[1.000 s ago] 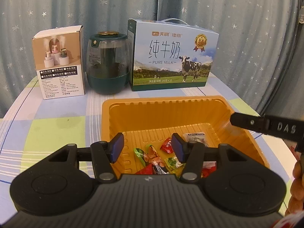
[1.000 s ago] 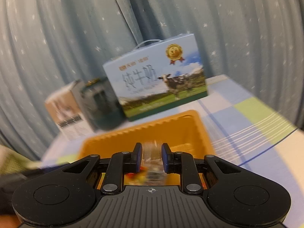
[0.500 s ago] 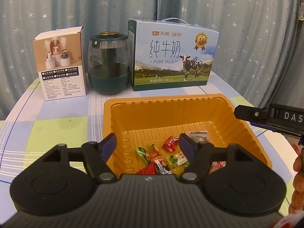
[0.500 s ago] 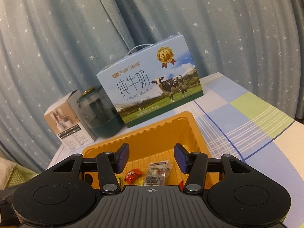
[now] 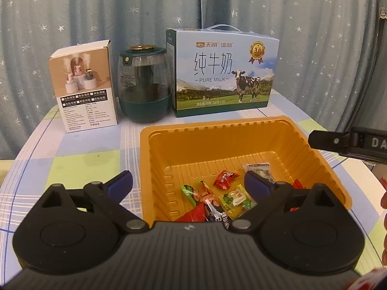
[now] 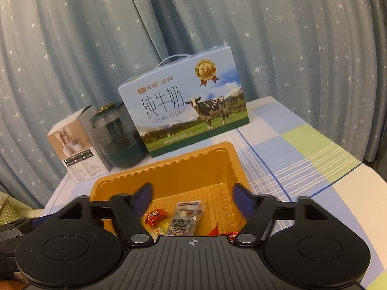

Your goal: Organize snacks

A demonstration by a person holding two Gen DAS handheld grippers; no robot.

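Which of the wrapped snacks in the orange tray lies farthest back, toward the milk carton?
The pale silver-grey packet with dark print. It lies behind the red candy and the green ones, deepest in the orange tray.

at the bottom of the left wrist view the gripper body hides the near snacks, and the right edge cuts off a hand.

**Colours and patterns over the checked surface**

The deep orange ribbed plastic tray holds red, green and silvery wrapped snacks. The surface wears a pale blue, green and white check cloth. A sky-blue milk carton shows a black-and-white cow. The dark green jar has a gold lid. Grey-blue curtains carry white stars.
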